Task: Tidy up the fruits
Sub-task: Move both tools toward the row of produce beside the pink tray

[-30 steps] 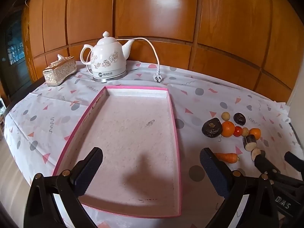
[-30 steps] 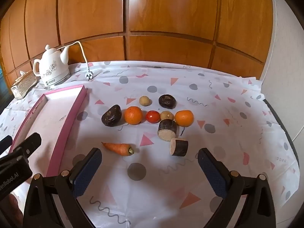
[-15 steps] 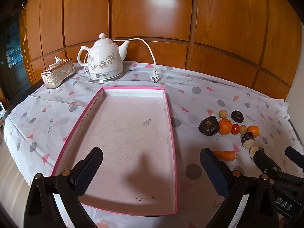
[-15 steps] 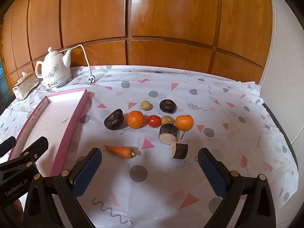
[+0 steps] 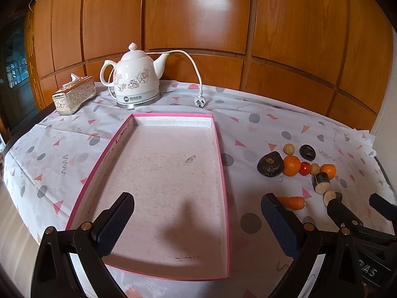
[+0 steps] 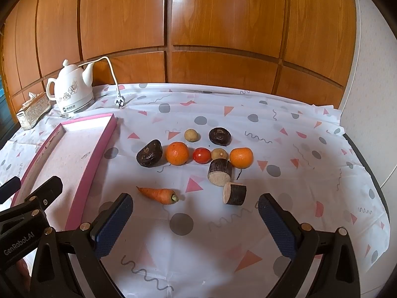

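Left wrist view: the left gripper (image 5: 197, 221) hangs spread wide and empty above the pink tray (image 5: 220, 154), the fruits (image 5: 291, 165) lying right of it. Right wrist view: the right gripper (image 6: 194, 219), likewise spread and empty, hovers near the carrot (image 6: 158, 195), right of the tray.

A home: kettle (image 5: 135, 79), tissue box (image 5: 74, 94), wood-panelled wall (image 5: 198, 19).

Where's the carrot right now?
In the right wrist view the carrot lies on the tablecloth, between the pink tray and a cut dark-skinned chunk, nearer than the oranges.
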A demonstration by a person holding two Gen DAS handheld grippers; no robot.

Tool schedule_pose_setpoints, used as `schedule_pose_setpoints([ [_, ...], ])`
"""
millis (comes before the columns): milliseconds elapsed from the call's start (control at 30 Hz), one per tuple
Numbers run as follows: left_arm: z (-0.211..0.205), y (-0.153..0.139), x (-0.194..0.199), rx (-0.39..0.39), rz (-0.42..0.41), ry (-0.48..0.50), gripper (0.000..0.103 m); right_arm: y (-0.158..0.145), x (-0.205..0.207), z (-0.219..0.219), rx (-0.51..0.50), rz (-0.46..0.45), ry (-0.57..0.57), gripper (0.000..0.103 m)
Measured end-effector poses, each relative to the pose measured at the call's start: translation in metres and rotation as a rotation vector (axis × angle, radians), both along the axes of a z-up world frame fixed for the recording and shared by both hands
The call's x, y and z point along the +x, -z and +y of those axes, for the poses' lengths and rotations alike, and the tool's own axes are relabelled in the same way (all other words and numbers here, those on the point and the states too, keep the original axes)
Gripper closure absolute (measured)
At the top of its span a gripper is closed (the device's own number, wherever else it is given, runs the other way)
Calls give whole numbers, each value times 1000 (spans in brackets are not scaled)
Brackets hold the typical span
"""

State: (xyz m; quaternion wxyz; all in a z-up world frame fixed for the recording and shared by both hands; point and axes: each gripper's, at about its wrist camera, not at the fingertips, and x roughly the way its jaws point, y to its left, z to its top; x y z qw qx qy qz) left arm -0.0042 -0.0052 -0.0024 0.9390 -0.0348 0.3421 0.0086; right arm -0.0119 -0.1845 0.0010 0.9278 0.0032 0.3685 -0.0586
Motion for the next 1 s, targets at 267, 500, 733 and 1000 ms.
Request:
schedule_pose_setpoints([
  [267, -1, 0, -2, -3, 1, 7, 0, 2, -1, -1, 1, 4, 5, 0],
  [500, -5, 0, -4, 3, 1, 22, 0, 3, -1, -6, 10, 8, 15, 0],
  [733, -6, 0, -4, 4, 1, 22, 0, 4, -2, -10, 18, 7, 24, 0],
  [1000, -8, 1, -6, 8, 4, 31, 0, 6, -3, -17, 33, 10, 36, 0],
])
